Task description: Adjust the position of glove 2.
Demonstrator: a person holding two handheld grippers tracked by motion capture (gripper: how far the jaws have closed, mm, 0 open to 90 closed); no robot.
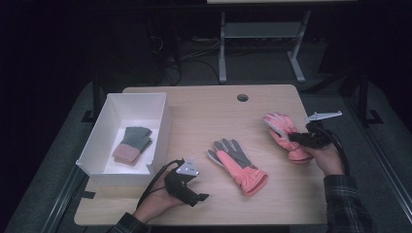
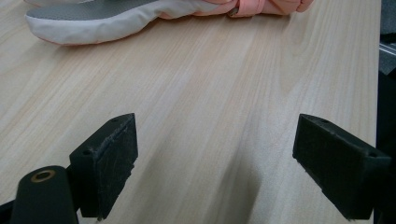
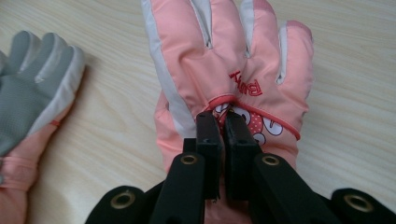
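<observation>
Right claw (image 3: 223,140): clenching on the back of a pink glove (image 3: 224,70), jaws pinched nearly together on a fold of fabric just below the red piping, near the printed patch. Gripping the glove mid-back rather than at the cuff or fingers. In the high view, right claw (image 1: 291,137) carrying that pink glove (image 1: 284,133) over the right side of the worktop (image 1: 204,107), the fingers pointing away and to the left, the cuff end drooping toward the wood; hard to tell whether the cuff is touching or hanging just clear.

Left claw (image 2: 212,158): released, jaws standing wide apart over bare wood, grasping nothing. Resting low near the front edge in the high view (image 1: 194,196), just beside the white box (image 1: 99,141).

Second glove (image 1: 238,165), palm side up with grey grip fabric, lying flat mid-worktop between the two claws; its edge showing at the top of the left gripper view (image 2: 116,18) and at the left of the right gripper view (image 3: 32,88). Smaller knit gloves (image 1: 133,143) lying inside the box.

Judging the handling: padded, light, soft, with a smooth shell likely to slide between the pads, so sagging and swinging when lifted by a single pinch. Taking a thick fold of the back, as here, or the gathered cuff, probably giving the firmest hold; thin fingertip ends likely slipping out.
</observation>
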